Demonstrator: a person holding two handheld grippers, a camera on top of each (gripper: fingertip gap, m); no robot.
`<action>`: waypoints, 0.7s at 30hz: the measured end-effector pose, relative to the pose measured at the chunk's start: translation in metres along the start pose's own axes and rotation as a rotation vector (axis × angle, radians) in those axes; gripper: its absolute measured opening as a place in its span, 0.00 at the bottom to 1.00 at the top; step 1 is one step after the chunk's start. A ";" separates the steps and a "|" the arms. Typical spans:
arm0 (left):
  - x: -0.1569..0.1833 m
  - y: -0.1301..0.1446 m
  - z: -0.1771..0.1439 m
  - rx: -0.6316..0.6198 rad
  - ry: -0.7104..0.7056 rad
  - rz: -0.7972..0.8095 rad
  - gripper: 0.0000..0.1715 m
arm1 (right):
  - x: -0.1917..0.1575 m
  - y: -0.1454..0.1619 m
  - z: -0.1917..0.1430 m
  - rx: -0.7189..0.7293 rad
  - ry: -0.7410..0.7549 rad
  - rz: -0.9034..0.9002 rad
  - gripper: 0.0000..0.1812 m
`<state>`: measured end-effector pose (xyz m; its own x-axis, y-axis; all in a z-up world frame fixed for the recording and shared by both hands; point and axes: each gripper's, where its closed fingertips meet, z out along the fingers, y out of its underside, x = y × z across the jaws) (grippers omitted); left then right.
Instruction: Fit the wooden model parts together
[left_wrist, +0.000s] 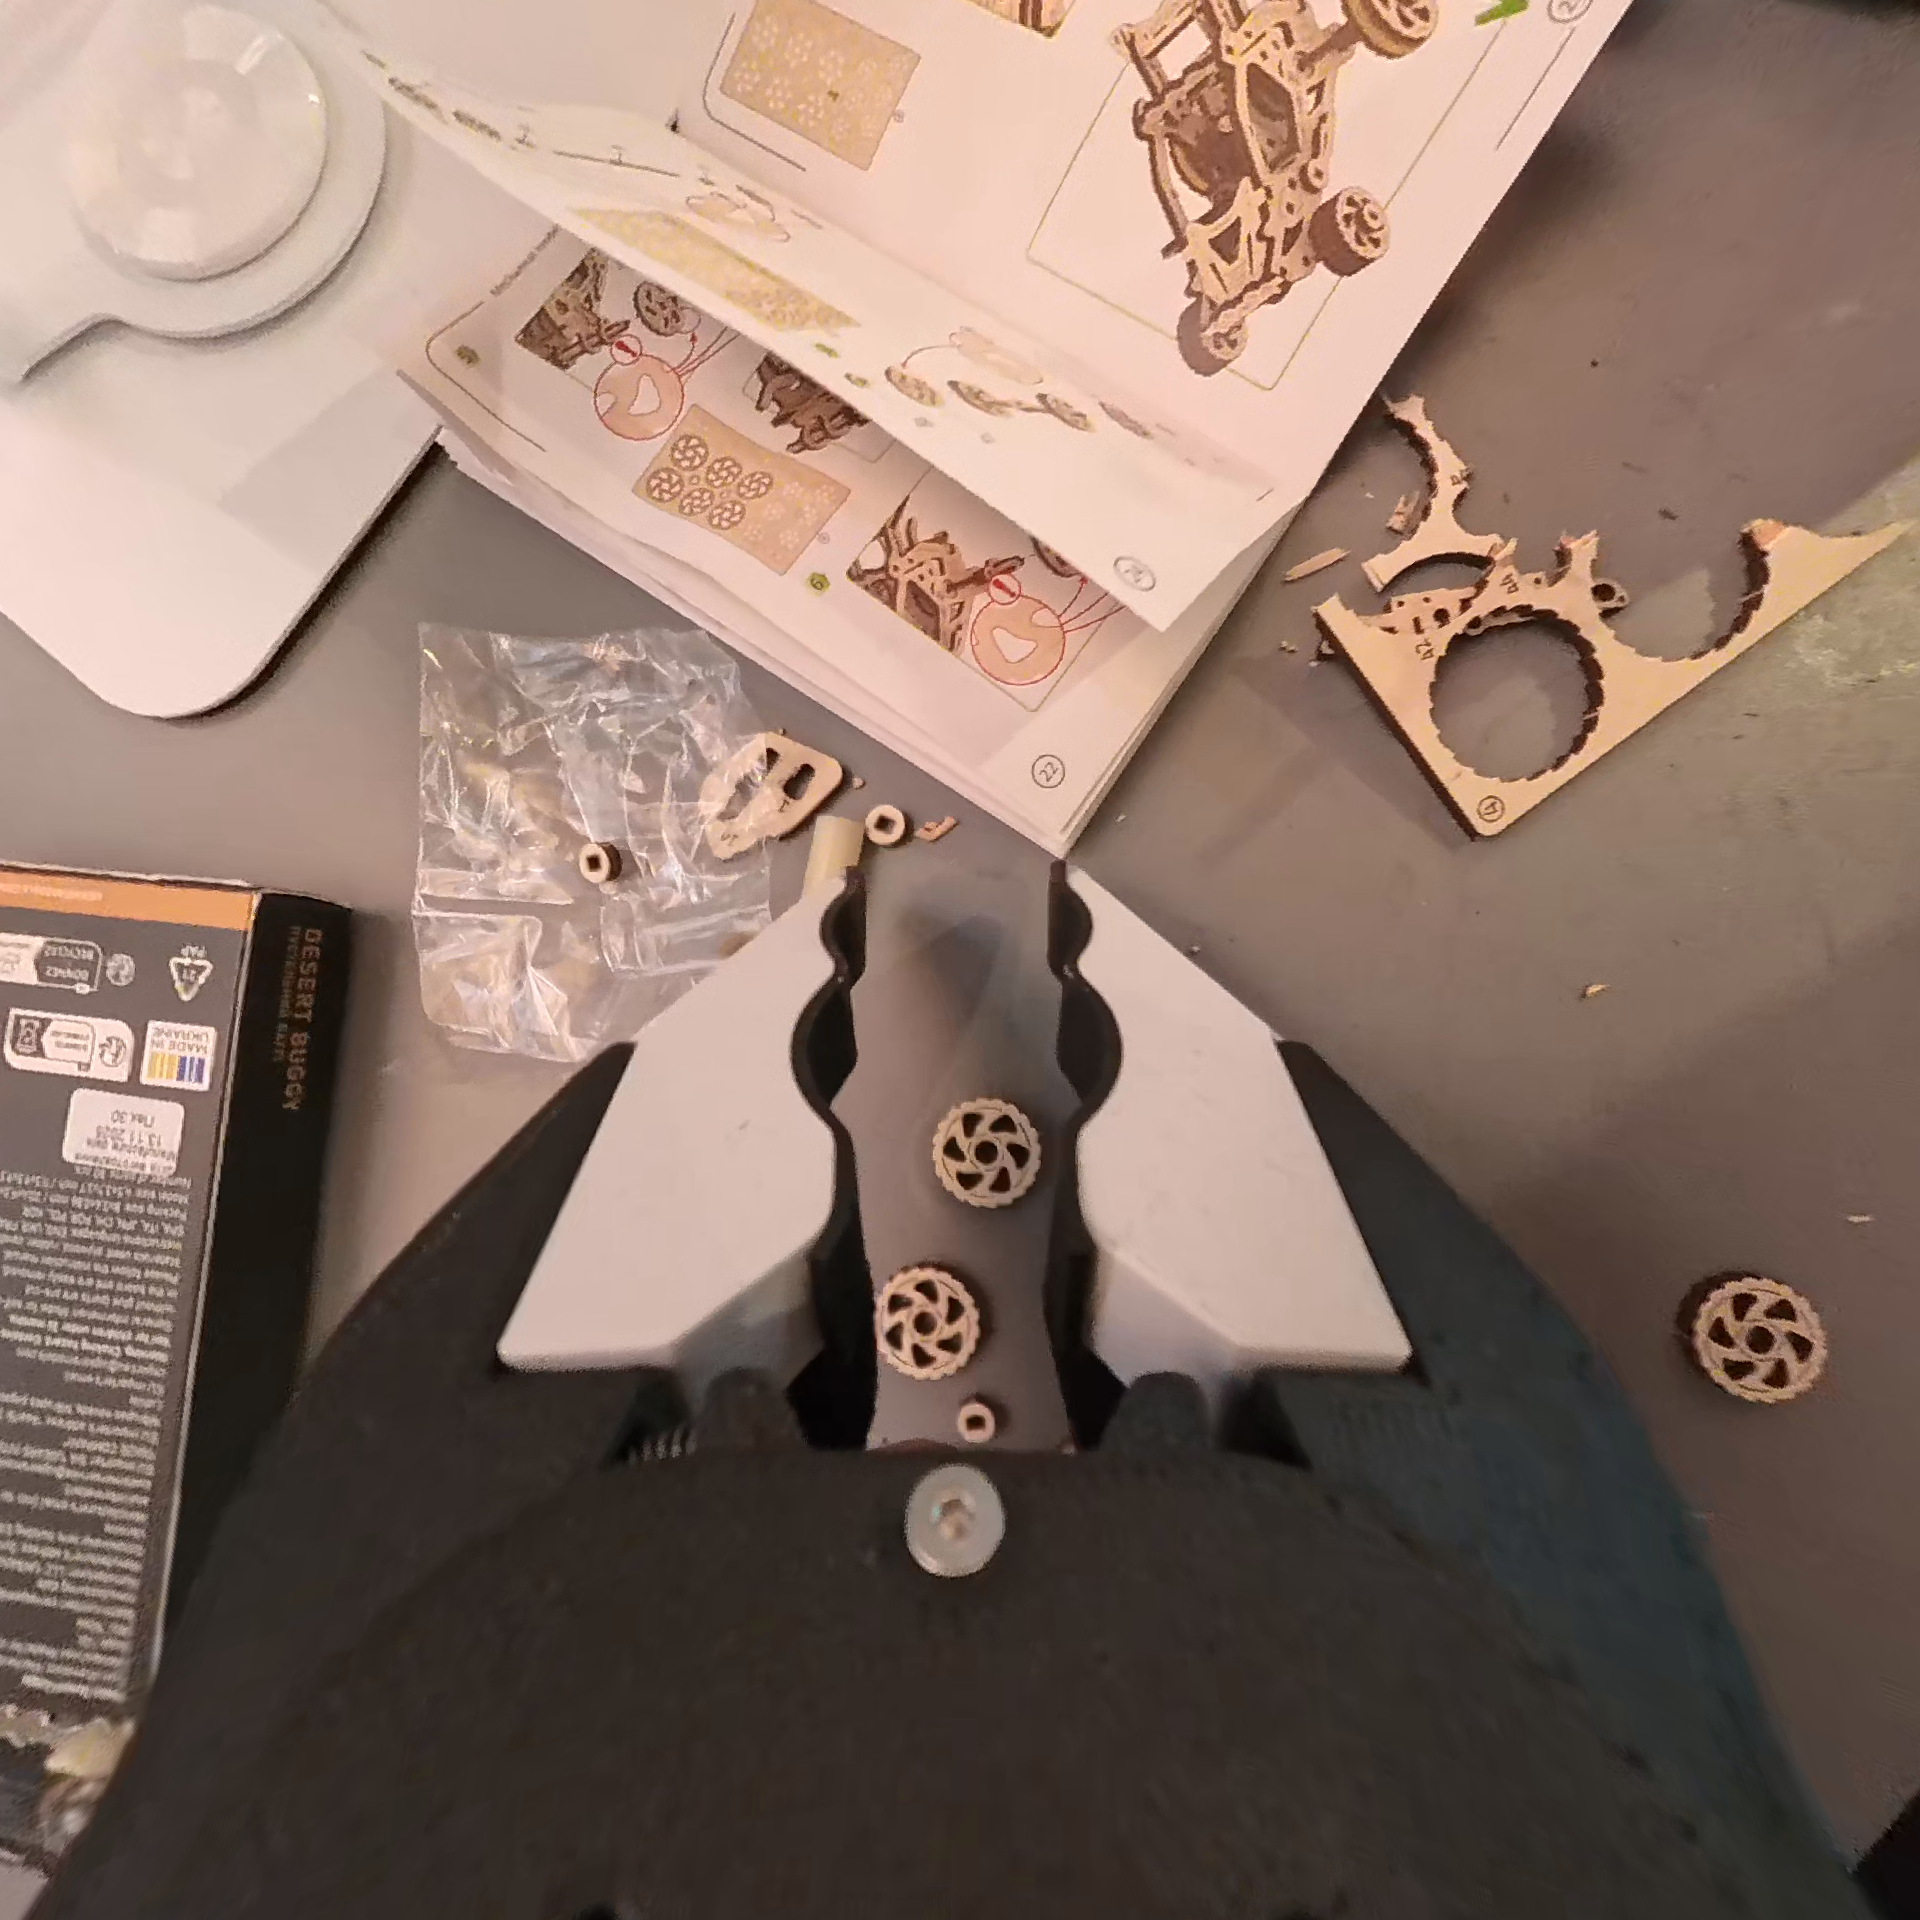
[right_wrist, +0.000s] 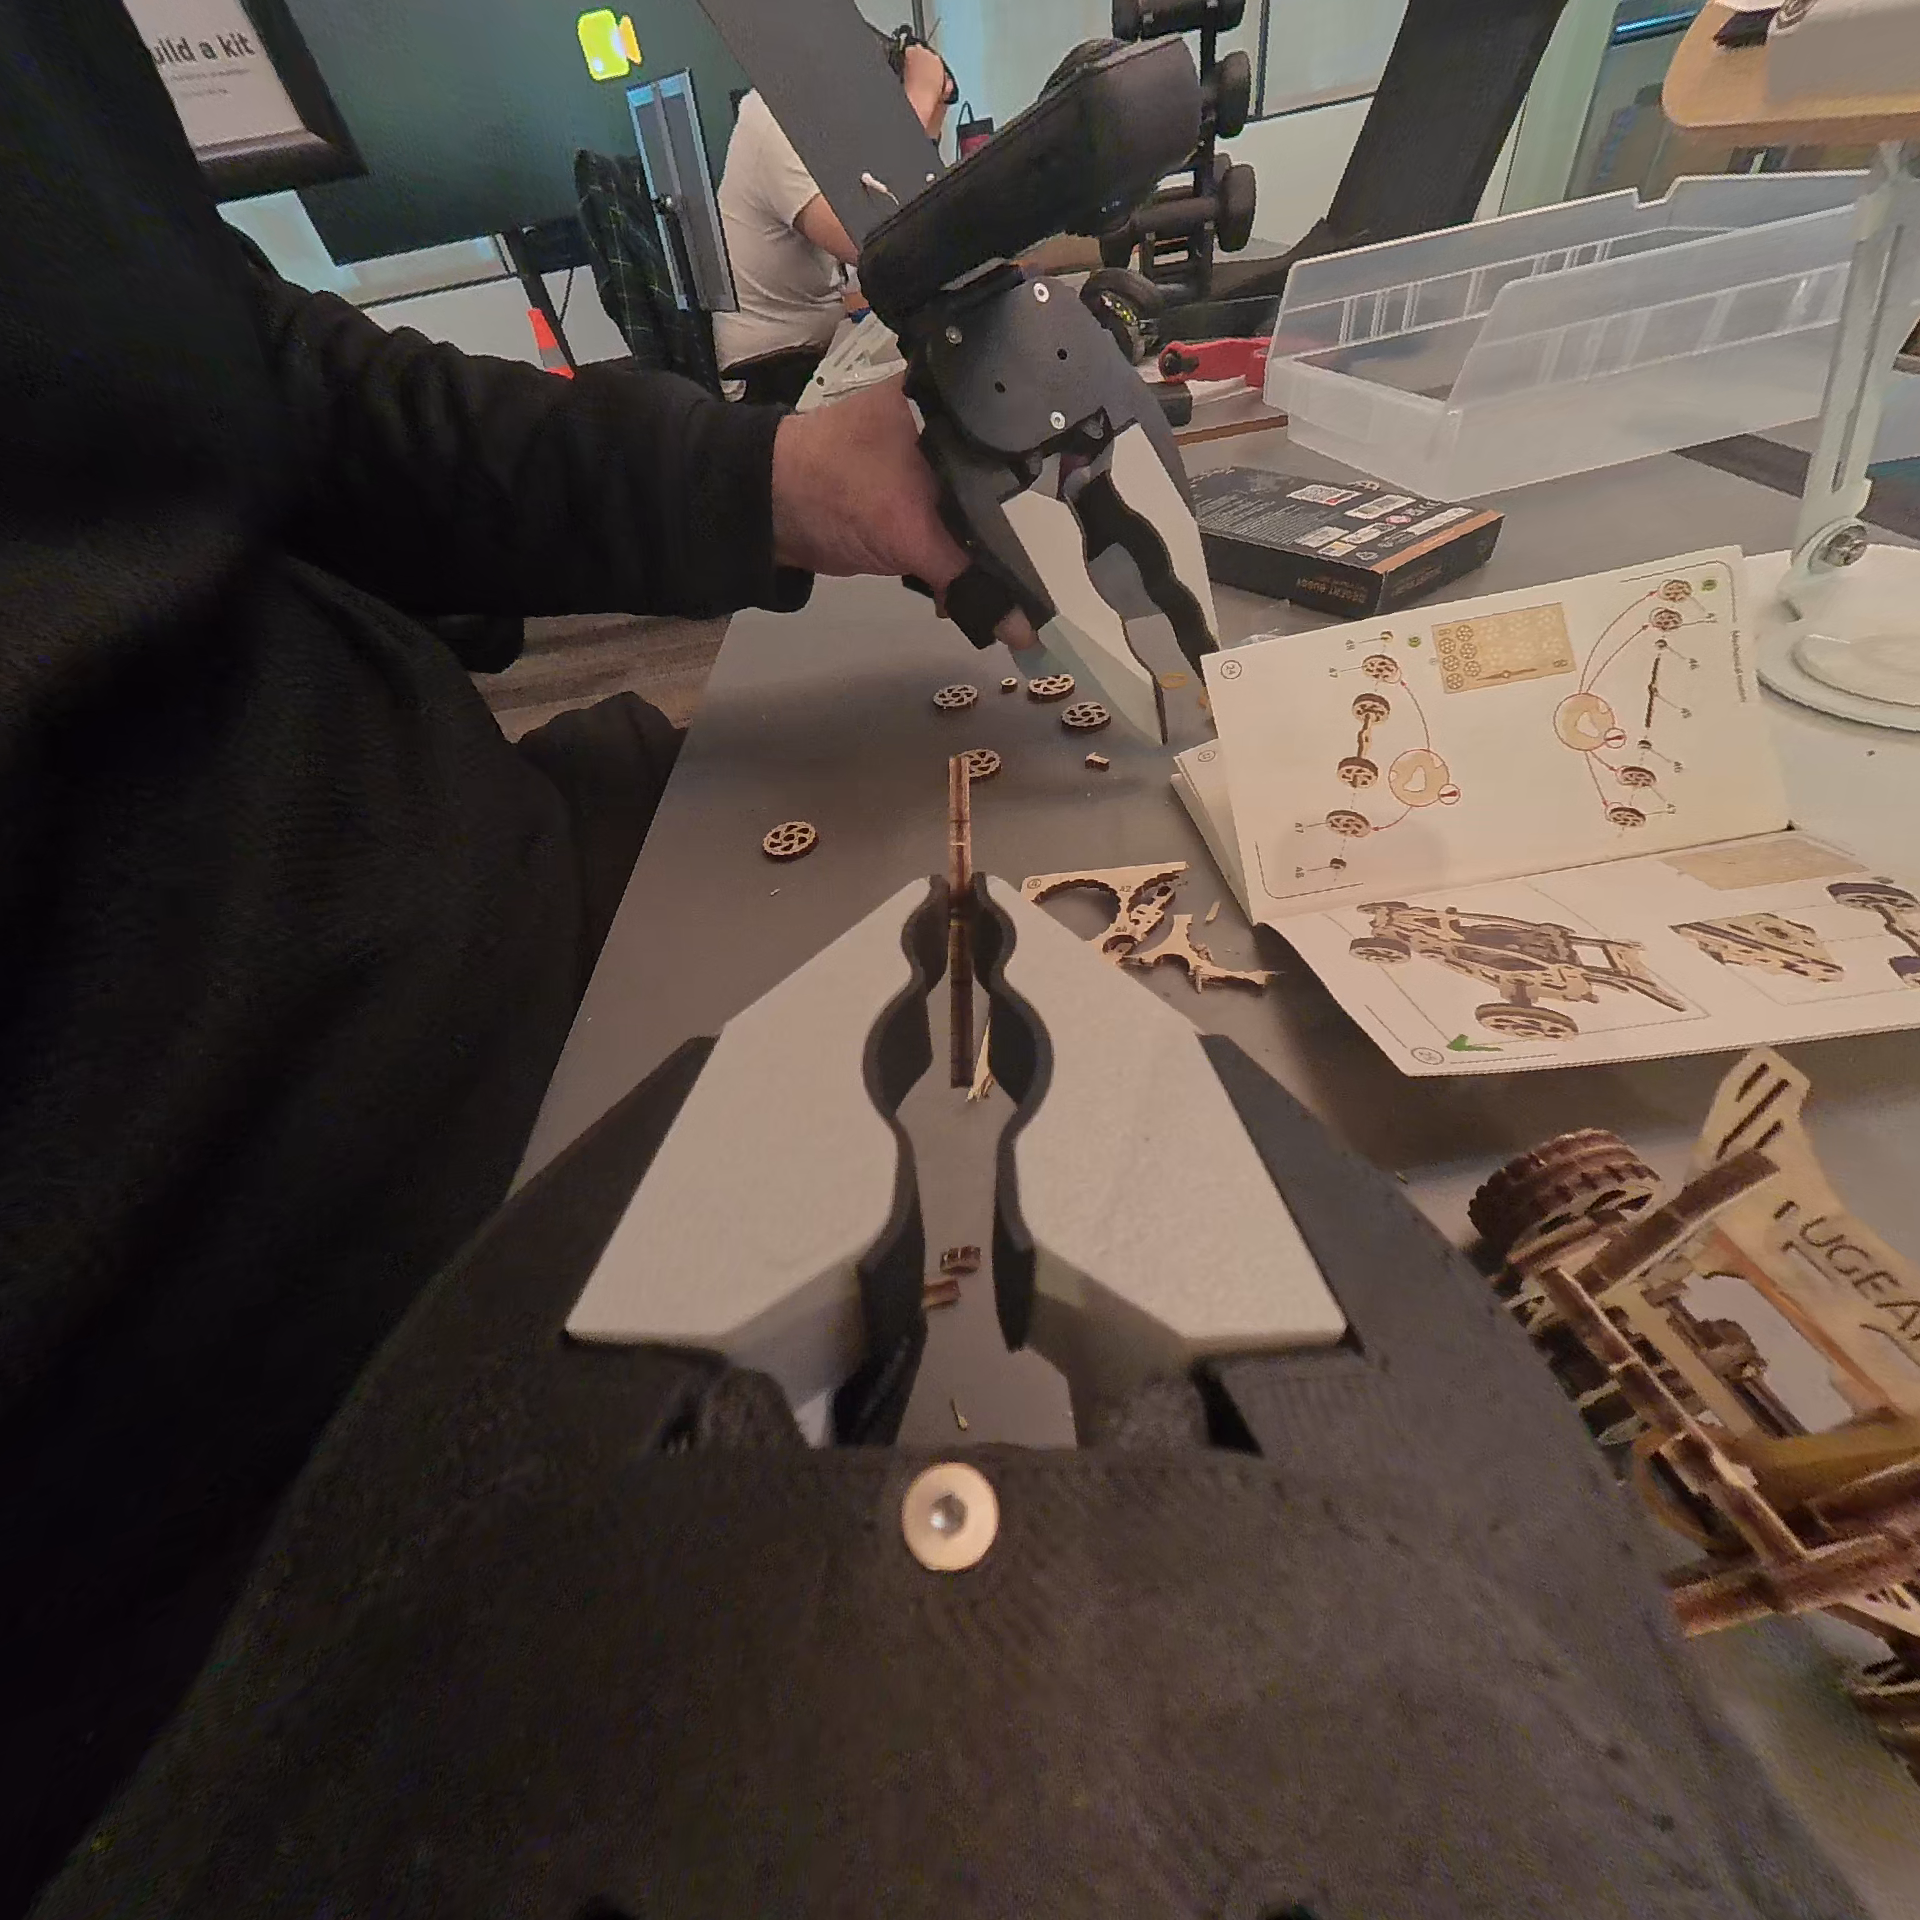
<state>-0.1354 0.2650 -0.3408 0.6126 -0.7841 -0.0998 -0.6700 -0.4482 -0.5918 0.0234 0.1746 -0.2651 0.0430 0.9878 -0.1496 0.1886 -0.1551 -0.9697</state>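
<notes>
- Left hand-held gripper hangs released above two wooden gear wheels on the tabletop.
- Right hand-held gripper grasps a wooden axle stick.

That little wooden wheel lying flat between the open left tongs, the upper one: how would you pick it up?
Come straight down onto the wooden wheel and pinch its toothed rim on opposite sides. It lies flat on the table, so only the thin edge offers a hold.
</notes>
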 end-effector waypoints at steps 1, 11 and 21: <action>0.000 -0.001 0.001 -0.001 -0.003 0.014 0.18 | 0.000 0.000 0.000 -0.001 0.000 -0.001 0.01; 0.000 -0.008 0.011 -0.032 0.043 0.123 0.15 | 0.001 0.000 0.000 0.003 0.000 0.008 0.01; 0.011 0.000 0.012 -0.073 0.136 0.096 0.15 | 0.001 0.000 0.000 -0.002 -0.003 0.006 0.01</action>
<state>-0.1238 0.2615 -0.3513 0.4855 -0.8733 -0.0405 -0.7543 -0.3950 -0.5244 0.0234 0.1755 -0.2656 0.0410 0.9868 -0.1565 0.1904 -0.1615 -0.9683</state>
